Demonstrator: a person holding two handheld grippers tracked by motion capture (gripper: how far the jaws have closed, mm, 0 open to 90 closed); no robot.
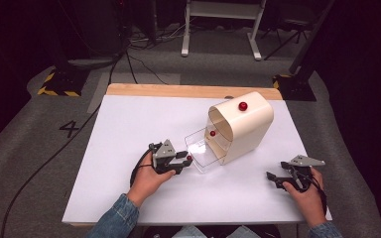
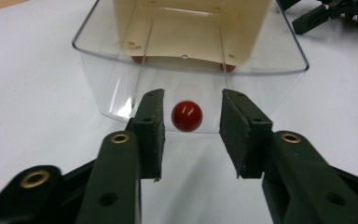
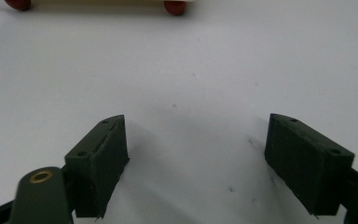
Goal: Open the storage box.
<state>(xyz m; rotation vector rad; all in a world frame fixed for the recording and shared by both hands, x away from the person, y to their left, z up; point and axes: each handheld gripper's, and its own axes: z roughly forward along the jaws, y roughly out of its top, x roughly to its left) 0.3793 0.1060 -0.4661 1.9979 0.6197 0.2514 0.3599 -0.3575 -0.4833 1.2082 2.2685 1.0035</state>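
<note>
In the left gripper view the left gripper (image 2: 192, 133) fills the lower half of the frame, its jaws released and standing apart, with the red knob (image 2: 187, 115) of the clear drawer (image 2: 121, 79) between them at frame centre; neither pad presses on the knob, and a gap shows on each side of it. The drawer stands pulled out of the cream cabinet (image 2: 186, 28), which takes up the top middle of that frame. In the high view the left gripper (image 1: 182, 161) sits just left of centre, its tips at the drawer's front, and the cabinet (image 1: 245, 126) lies right of centre with a second red knob (image 1: 242, 106) on its upper face. The right gripper (image 1: 273, 179) rests at the lower right of the high view on the white table (image 1: 129, 129), well apart from the cabinet; in the right gripper view its jaws spread wide with nothing between them.
</note>
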